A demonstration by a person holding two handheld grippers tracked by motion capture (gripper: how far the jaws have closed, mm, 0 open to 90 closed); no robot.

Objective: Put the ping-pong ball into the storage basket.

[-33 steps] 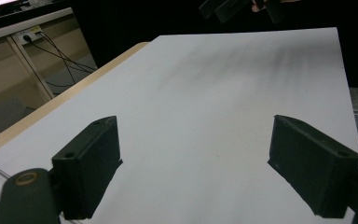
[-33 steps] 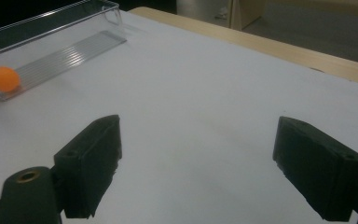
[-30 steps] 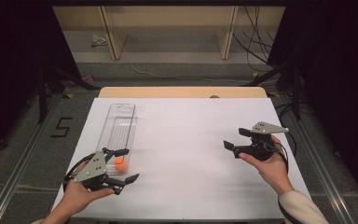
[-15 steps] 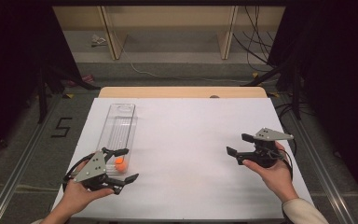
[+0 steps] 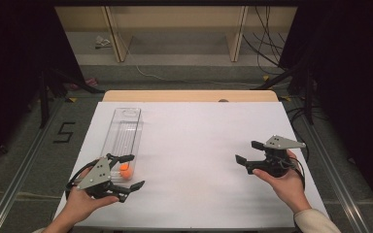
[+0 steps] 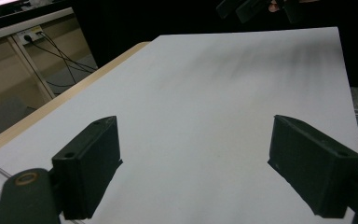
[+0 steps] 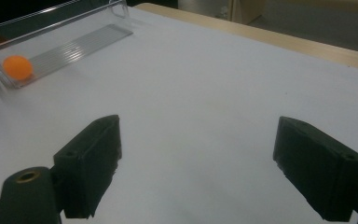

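Note:
A long clear plastic tray [image 5: 124, 131] lies on the white table [image 5: 194, 141] at the left, with an orange ball [image 5: 126, 169] at its near end. The ball [image 7: 17, 66] and tray [image 7: 70, 39] also appear at upper left in the right gripper view. My left gripper [image 5: 130, 171] is open at the tray's near end, its jaws either side of the ball as seen from above, and it is held by a hand. In the left gripper view [image 6: 196, 163] only bare table lies between the jaws. My right gripper [image 5: 249, 152] is open over the right side of the table, empty [image 7: 198, 161].
A wooden strip [image 5: 189, 96] edges the table's far side. Beyond it stand a shelf frame [image 5: 175, 29] and cables [image 5: 267, 48] on the floor. A floor marking "5" [image 5: 64, 132] lies left of the table.
The right hand and its gripper have drawn back toward the near right edge of the table. The left gripper and the ball have stayed put.

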